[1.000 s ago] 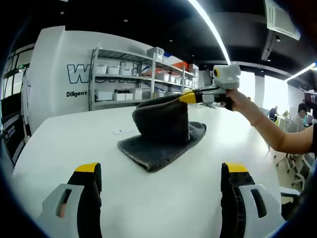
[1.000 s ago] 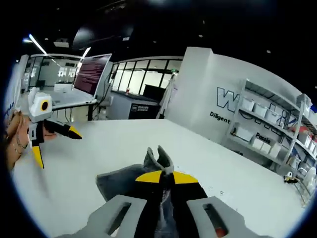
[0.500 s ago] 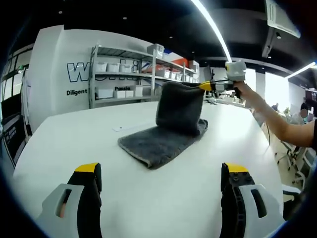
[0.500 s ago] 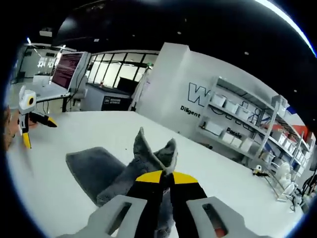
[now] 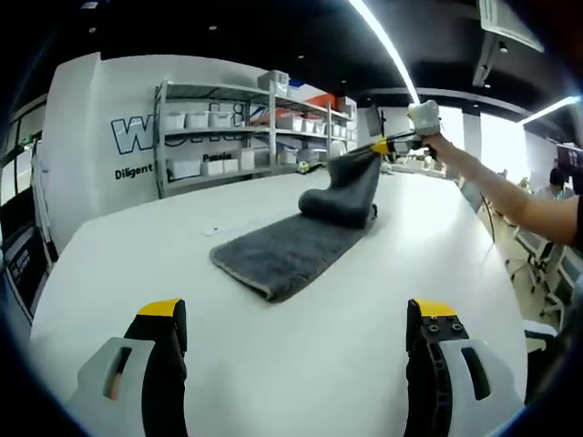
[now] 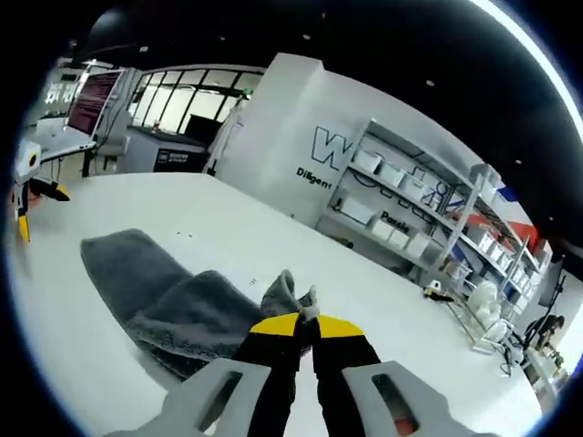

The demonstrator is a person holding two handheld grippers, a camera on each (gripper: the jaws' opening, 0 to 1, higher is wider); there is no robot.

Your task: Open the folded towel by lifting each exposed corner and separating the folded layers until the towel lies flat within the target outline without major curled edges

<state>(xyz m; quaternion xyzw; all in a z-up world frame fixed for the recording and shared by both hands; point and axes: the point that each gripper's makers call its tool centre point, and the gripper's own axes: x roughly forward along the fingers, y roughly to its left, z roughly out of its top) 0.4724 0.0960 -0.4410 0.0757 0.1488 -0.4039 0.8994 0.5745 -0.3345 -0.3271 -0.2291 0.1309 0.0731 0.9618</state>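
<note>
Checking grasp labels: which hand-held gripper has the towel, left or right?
The right hand-held gripper: its jaws are shut on a corner of the towel, lifted off the table. The left hand-held gripper is open, short of it.

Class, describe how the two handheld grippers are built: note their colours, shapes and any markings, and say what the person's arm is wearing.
Left gripper: two black jaws with yellow tips, flanked by pale grey slotted housings. Right gripper: the same black jaws, yellow tips and grey housings; seen from the left gripper view, it is slim with a pale body. The person's forearm is bare; no cables visible.
</note>
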